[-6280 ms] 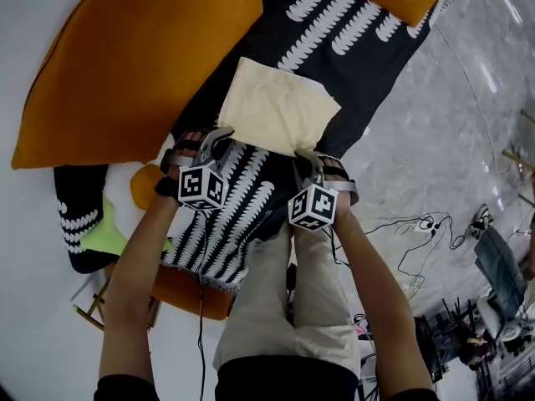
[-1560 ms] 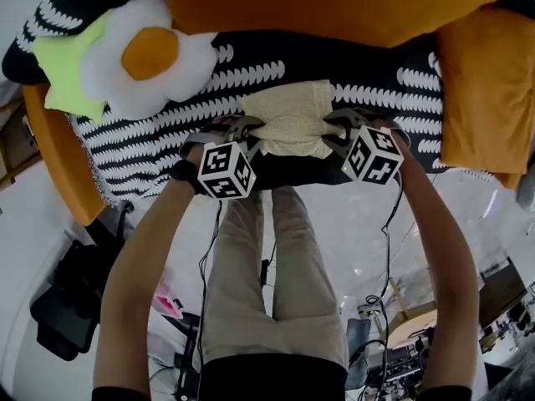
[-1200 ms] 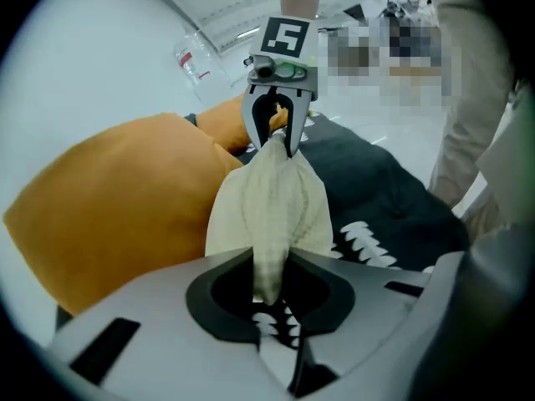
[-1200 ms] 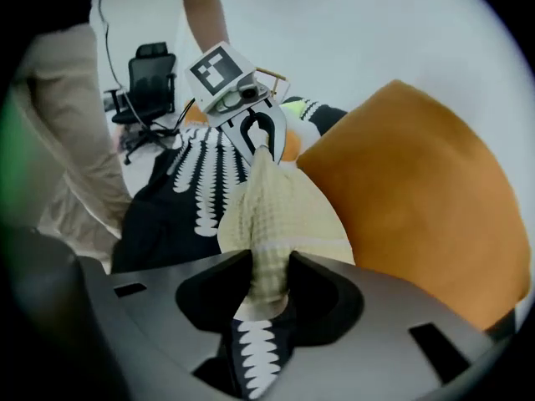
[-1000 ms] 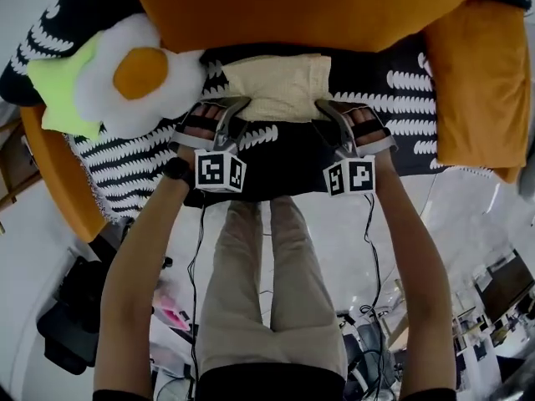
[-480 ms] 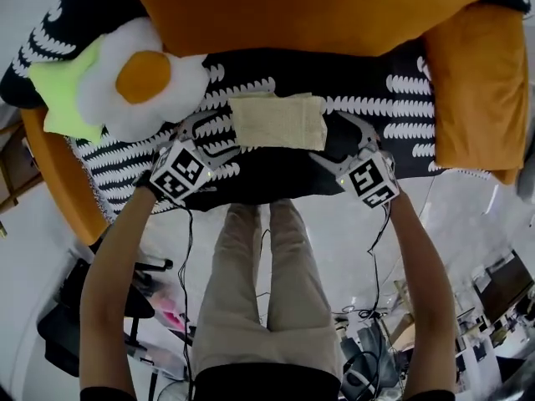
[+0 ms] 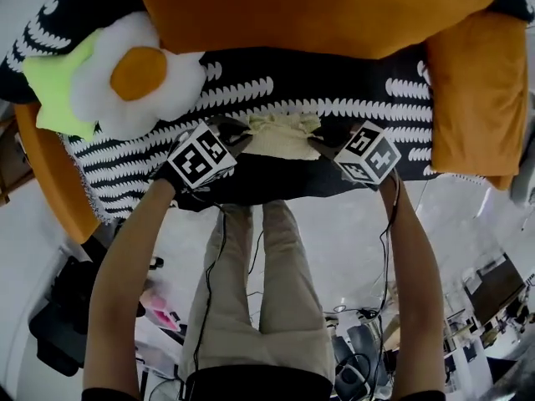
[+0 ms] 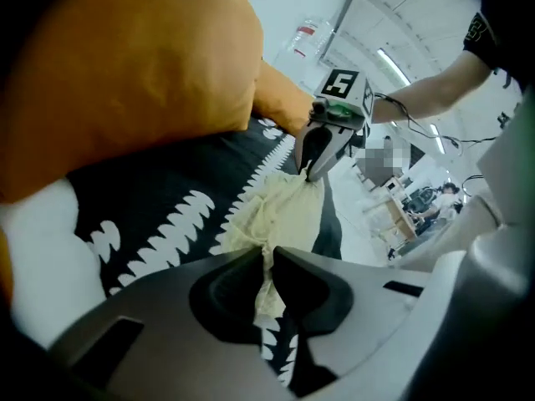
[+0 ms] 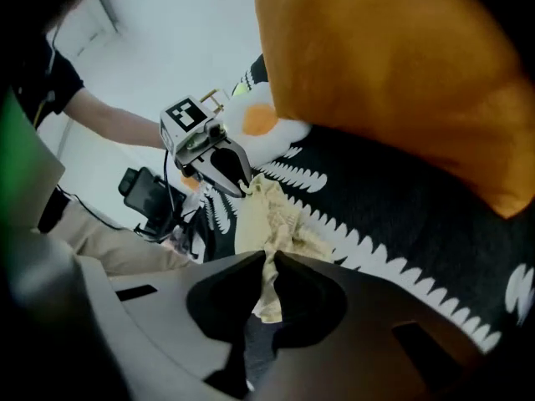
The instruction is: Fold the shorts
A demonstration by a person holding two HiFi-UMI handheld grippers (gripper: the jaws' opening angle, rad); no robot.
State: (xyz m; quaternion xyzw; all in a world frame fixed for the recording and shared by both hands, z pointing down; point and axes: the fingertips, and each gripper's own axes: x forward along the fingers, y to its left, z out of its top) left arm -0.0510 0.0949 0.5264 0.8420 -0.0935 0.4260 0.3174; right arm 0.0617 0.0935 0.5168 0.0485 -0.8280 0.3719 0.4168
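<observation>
Fingers (image 8: 226, 284) of the left gripper (image 8: 267, 257) and the right gripper (image 9: 269, 261) have just been closing and now pinch tight on opposite ends of the shorts (image 7: 282, 136), cream cloth bunched between each pair. Shorts sit as a small folded bundle on the blanket (image 7: 351, 82), near its front edge, fried-egg plush (image 7: 134, 73) off to the left, orange cushion (image 7: 301, 7) behind. Cloth looks light, soft and floppy, not slippery, so it will likely sag in the middle; best held at the outer corners of the folded edge.
</observation>
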